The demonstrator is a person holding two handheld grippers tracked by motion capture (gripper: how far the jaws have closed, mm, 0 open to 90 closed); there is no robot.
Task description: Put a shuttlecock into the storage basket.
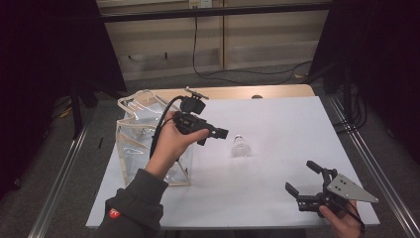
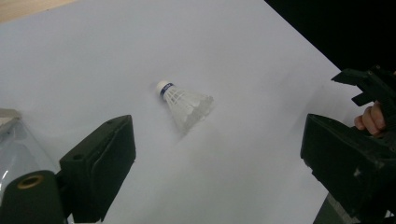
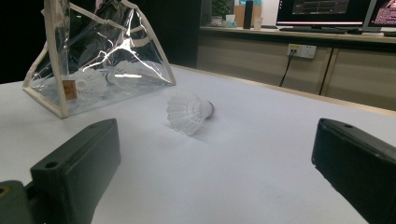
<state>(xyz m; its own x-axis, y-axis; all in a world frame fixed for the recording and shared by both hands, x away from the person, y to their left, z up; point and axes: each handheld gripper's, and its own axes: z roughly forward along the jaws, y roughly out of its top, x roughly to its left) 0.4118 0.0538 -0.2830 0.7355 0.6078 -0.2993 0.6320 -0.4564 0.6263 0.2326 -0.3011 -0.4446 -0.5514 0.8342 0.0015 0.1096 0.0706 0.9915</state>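
We see a white shuttlecock (image 1: 240, 148) lying on its side near the middle of the white desk (image 1: 277, 198), its cork tip with a blue band pointing away from the person and its feather skirt toward them. Nothing touches it. To its left stands a clear plastic pouch (image 1: 133, 134) with cream edging, and in the right gripper view we make out at least two more shuttlecocks (image 3: 88, 84) already inside it. We judge that the job is packing shuttlecocks into the pouch: some are in, and this loose one is left to pick up and drop in.

The left claw (image 1: 212, 137) hangs above the desk between the pouch and the loose shuttlecock, aimed at it; its jaws stand wide apart and hold nothing. In its own view the shuttlecock lies ahead, between the two black jaws but well apart from them.

The right claw (image 1: 301, 177) rests low at the near right corner of the desk, jaws spread wide and empty, far from the shuttlecock.
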